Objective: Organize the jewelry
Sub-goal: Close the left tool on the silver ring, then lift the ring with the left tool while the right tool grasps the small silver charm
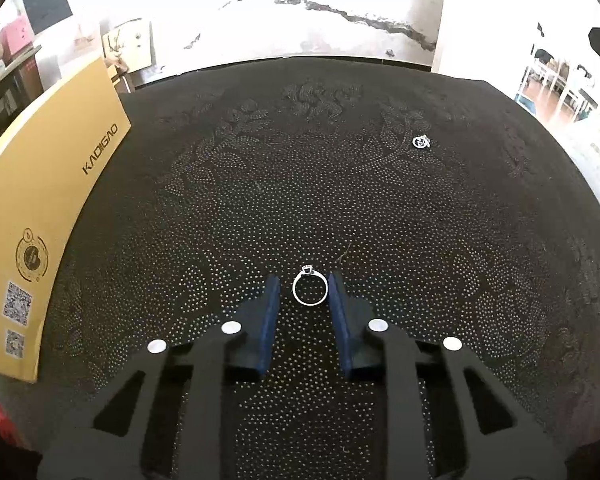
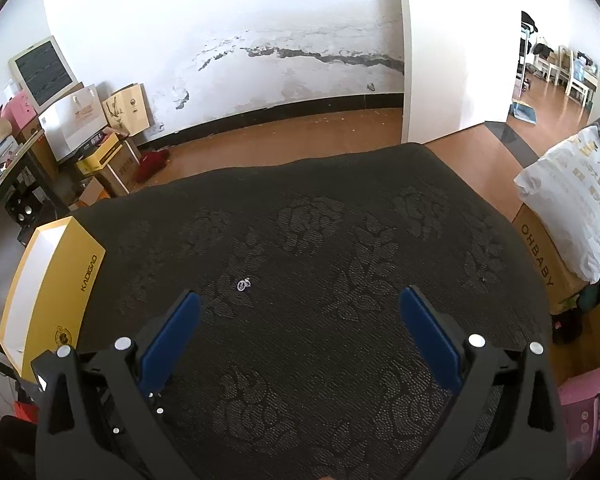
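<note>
**Q:** Starting at the jaws, describing what?

**A:** Looking along the left gripper (image 1: pixel 304 280), blue-padded, black-framed: standing narrowed around a thin silver metal ring with a small raised stone setting (image 1: pixel 309 289). Not yet pinching. Showing a sliver of cloth beside the left pad, with the right pad touching or just beside the band; hard to tell which.

**Q:** And lying where?

**A:** Lying flat on a black dotted cloth with a woven floral pattern (image 1: pixel 300 184), setting pointing away from the camera. Sitting well apart, farther off to the right: a second small silver trinket (image 1: pixel 421 142), too small for naming. Resting at the cloth's left edge: a yellow cardboard box with dark lettering (image 1: pixel 40 208), seemingly open-topped from the right wrist view.

**Q:** Handling how?

**A:** Judging it as very light, rigid, smooth and slippery. Likely skidding or flipping away if squeezed off-centre. Advising pressing on opposite sides of the plain band, pads low against the cloth, avoiding the delicate setting.

**Q:** And the other side?

**A:** Hovering above the same cloth, the right gripper (image 2: pixel 300 293), spread wide, gripping nothing.
</note>
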